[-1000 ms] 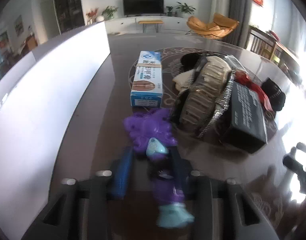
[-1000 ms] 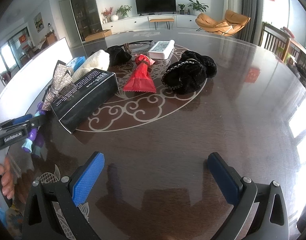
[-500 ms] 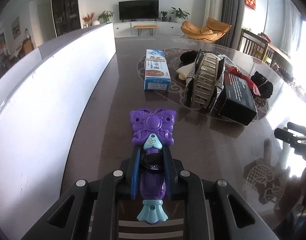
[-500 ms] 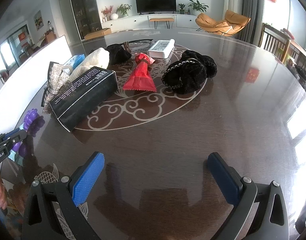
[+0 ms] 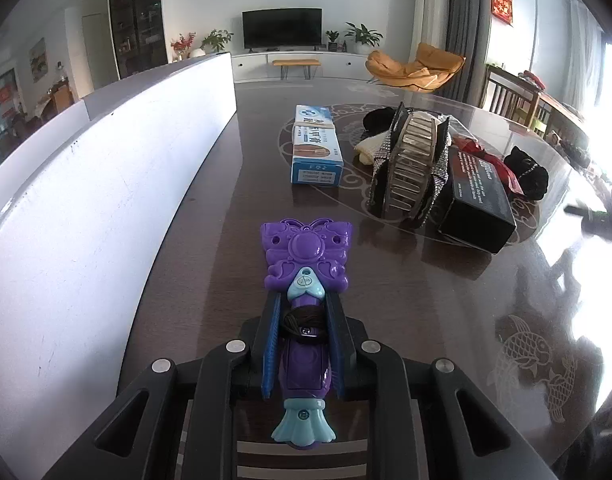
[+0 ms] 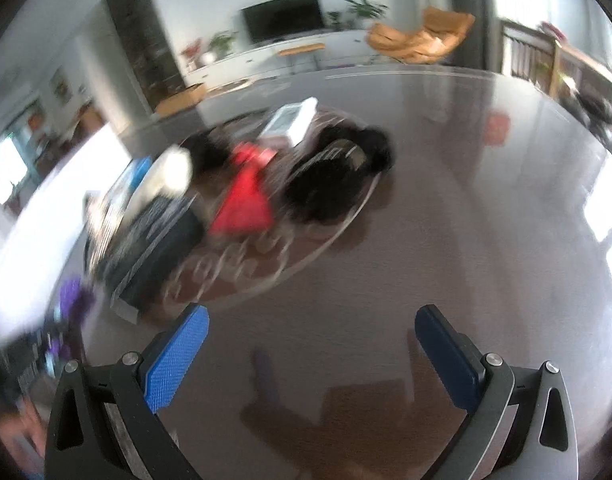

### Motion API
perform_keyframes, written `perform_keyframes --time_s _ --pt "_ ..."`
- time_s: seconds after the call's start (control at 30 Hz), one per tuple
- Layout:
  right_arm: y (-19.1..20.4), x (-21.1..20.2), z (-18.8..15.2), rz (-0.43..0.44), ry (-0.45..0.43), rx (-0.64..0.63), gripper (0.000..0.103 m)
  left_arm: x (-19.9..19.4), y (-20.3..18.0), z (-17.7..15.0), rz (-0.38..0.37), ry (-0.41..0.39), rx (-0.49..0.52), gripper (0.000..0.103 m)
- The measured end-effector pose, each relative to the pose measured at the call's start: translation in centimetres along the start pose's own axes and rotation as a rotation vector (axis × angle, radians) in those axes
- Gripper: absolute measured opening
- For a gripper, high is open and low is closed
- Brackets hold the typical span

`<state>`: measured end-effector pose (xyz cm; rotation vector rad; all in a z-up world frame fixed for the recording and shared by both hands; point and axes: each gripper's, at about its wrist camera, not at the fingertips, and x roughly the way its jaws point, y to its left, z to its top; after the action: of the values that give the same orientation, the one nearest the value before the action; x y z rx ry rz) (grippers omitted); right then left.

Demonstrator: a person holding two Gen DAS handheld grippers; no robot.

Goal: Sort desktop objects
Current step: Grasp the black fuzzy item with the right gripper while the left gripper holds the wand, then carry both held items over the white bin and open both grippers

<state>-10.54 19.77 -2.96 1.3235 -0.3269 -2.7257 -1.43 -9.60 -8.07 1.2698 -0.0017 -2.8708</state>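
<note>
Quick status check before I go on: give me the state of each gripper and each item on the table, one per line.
left gripper: shut on purple butterfly toy
purple butterfly toy: gripped by its handle, head sticking out forward
right gripper: open, holding nothing
blue and white box: lying flat, closed
black box: lying flat, closed
sequined headband: standing on edge
red pouch: lying flat, view blurred

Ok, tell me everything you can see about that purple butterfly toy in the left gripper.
The purple toy looks like glossy plastic: a butterfly-shaped head with a round dome, a light-blue heart badge, a purple handle and a light-blue fishtail end. A dark hair tie wraps its handle. The left gripper is shut on the handle, head pointing forward above the table.
</note>
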Motion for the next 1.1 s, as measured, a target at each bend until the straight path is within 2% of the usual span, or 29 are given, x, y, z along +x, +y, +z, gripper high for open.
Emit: perform_keyframes --time_s 0.13,0.27,0.33,0.4,0.5,0.63,0.77,0.87,1.0,1.1 --pt "-1.0 3.0 6.1 -0.047 0.036 0.085 0.103 0.1 0.0 0.1 0.005 0.008 -0.010 0.021" --pt "-0.6 7.5 8.6 -0.055 0.156 0.077 0.101 0.1 0.1 0.3 -0.002 0.022 -0.010 0.021" --pt "-0.1 7.6 8.3 -0.085 0.147 0.034 0.057 0.1 0.2 0.4 -0.012 0.031 -0.009 0.021" --pt "0.6 6.3 7.2 -0.072 0.111 -0.034 0.040 -0.2 0.4 0.1 -0.037 0.031 -0.021 0.021" --pt "1.0 3.6 3.8 -0.025 0.121 -0.099 0.040 -0.8 0.7 -0.7 -0.098 0.019 -0.048 0.021" --pt "3.2 -1.2 -3.7 0.130 0.189 -0.218 0.040 -2.0 -0.2 -2.1 -0.168 0.014 -0.040 0.021" --pt "6.1 -3.8 -8.7 0.160 0.169 -0.326 0.040 -2.8 -1.4 -2.9 -0.180 0.003 -0.029 0.021" --pt "7.3 -4.8 -9.7 0.155 0.112 -0.330 0.040 -3.1 -1.5 -2.9 -0.193 0.010 -0.042 0.021" --pt "8.2 -4.6 -9.2 0.189 0.127 -0.289 0.040 -4.1 -1.2 -2.6 -0.199 -0.007 -0.053 0.021" --pt "9.3 -6.2 -8.5 0.215 0.067 -0.308 0.040 -6.0 -0.9 -2.2 -0.214 -0.051 -0.069 0.021"
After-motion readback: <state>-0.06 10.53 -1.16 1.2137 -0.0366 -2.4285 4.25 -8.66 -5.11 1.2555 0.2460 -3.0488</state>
